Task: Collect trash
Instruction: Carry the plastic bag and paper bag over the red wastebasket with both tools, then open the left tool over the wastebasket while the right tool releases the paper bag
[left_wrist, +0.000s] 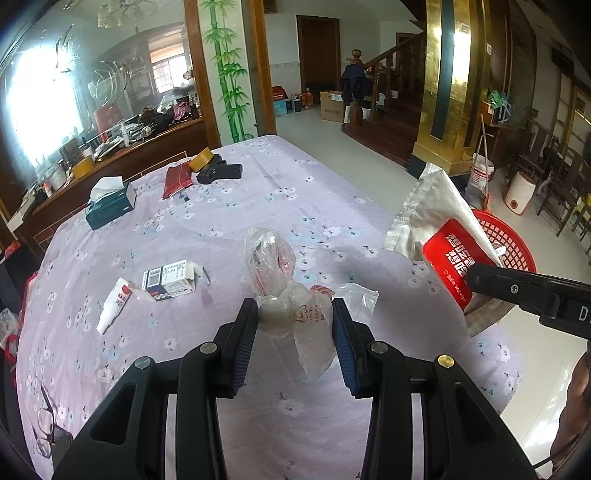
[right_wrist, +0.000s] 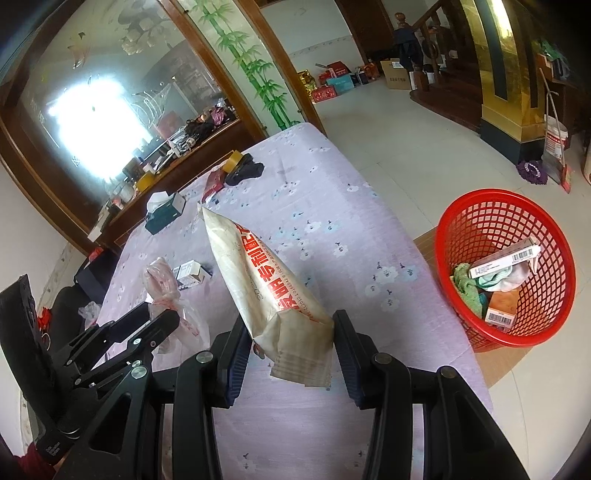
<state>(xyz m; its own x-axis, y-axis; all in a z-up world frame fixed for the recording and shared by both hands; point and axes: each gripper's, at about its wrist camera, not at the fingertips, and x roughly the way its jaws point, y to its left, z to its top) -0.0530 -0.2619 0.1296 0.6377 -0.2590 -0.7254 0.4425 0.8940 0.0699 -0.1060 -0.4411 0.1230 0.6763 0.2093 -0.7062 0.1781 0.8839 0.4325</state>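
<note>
A: Looking along the right gripper (right_wrist: 291, 332), what is between its fingers?

B: A wet-wipe pack (right_wrist: 258, 280), white with red print, pinched at its lower end and raised above the table (right_wrist: 332, 206). The pack slants up toward 11 o'clock. In the left wrist view the same pack (left_wrist: 439, 229) sits at 3 o'clock, with the right gripper's finger across its red label.

A: And the left gripper (left_wrist: 294, 325)?

B: Its fingers are spread, one on each side of a crumpled clear plastic bag (left_wrist: 284, 291) lying on the lilac flowered cloth. I cannot tell whether the pads touch the bag.

A: Where is the bin?

B: A red mesh basket (right_wrist: 506, 266) stands on the floor beside the table edge, at 3 o'clock in the right wrist view, with small cartons and cloth scraps inside.

A: Anything else on the table?

B: At 9 o'clock of the bag, a small open box (left_wrist: 170, 280) and a white tube (left_wrist: 113, 304); farther off, at 11 o'clock, a tissue box (left_wrist: 110, 202).
</note>
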